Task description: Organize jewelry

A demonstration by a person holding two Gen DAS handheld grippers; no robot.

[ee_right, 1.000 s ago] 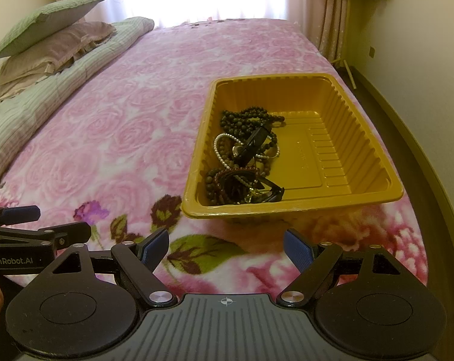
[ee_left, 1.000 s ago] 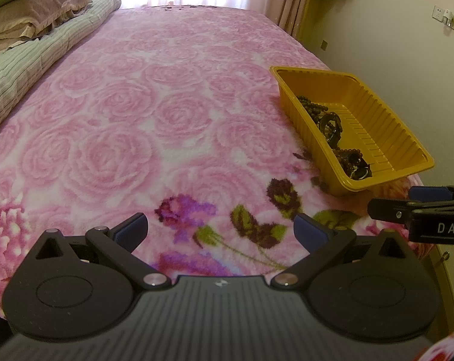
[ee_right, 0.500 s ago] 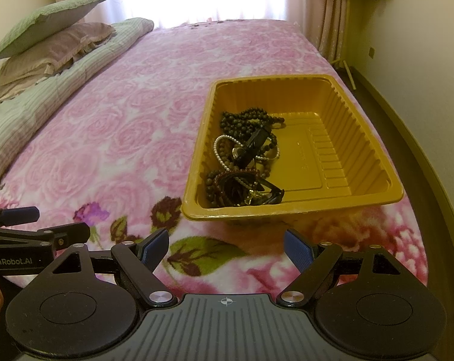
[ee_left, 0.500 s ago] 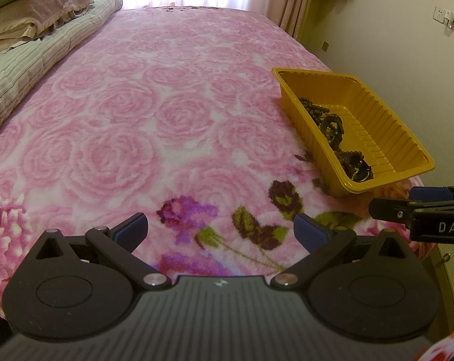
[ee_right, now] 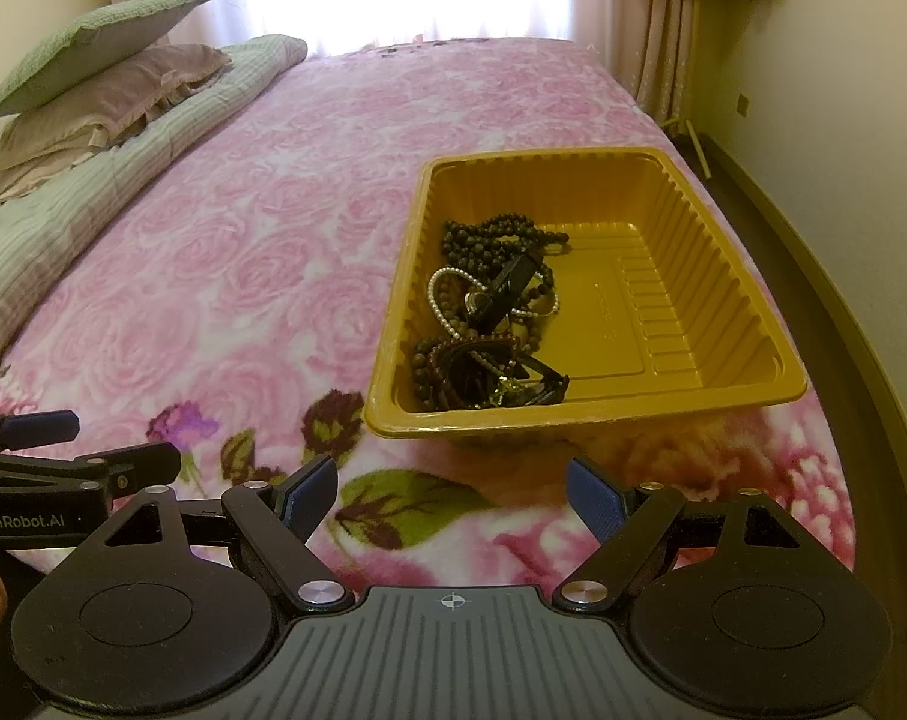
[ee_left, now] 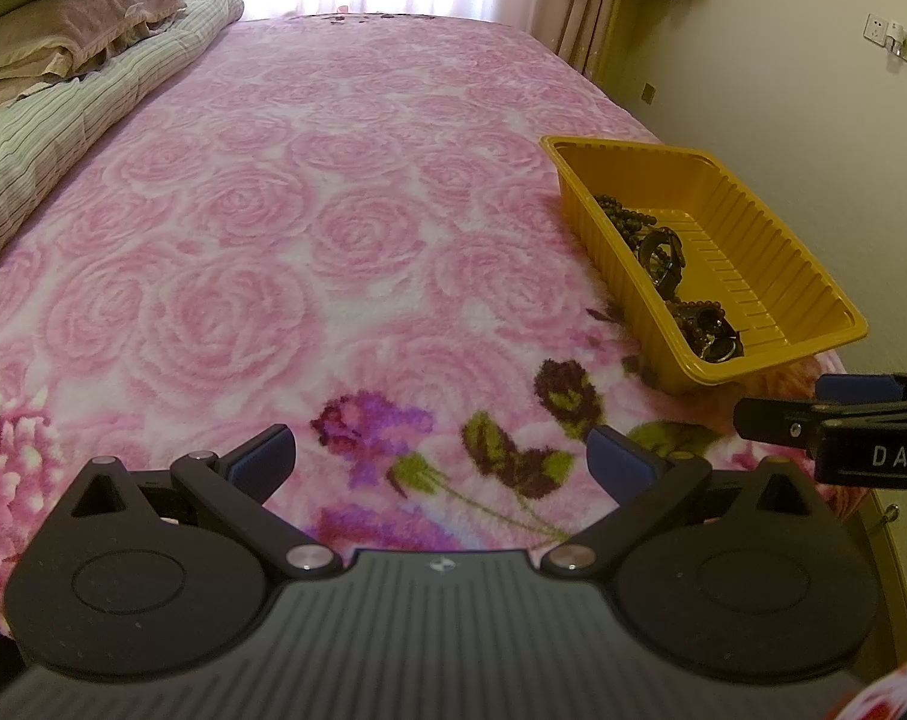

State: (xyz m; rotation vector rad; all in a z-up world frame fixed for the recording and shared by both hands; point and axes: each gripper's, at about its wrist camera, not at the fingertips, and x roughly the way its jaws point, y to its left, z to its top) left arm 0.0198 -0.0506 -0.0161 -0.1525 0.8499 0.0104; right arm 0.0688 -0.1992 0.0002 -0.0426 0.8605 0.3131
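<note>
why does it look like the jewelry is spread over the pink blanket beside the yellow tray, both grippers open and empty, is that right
Not quite. The jewelry is not on the pink blanket: it lies piled inside the yellow tray, against its left wall, as the right wrist view shows. The rest holds: the left gripper and right gripper are both open and empty.

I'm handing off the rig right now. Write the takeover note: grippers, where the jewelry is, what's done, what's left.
Left gripper: open, empty, over the floral bedspread.
Right gripper: open, empty, just short of the yellow tray.
Jewelry pile: tangled in the tray's left half; dark bead strands, a pearl strand, black pieces mixed in.
Done: nothing sorted that shows; no piece lies on the bedspread.
Left: lift pieces out one at a time, separate and arrange them.
</note>
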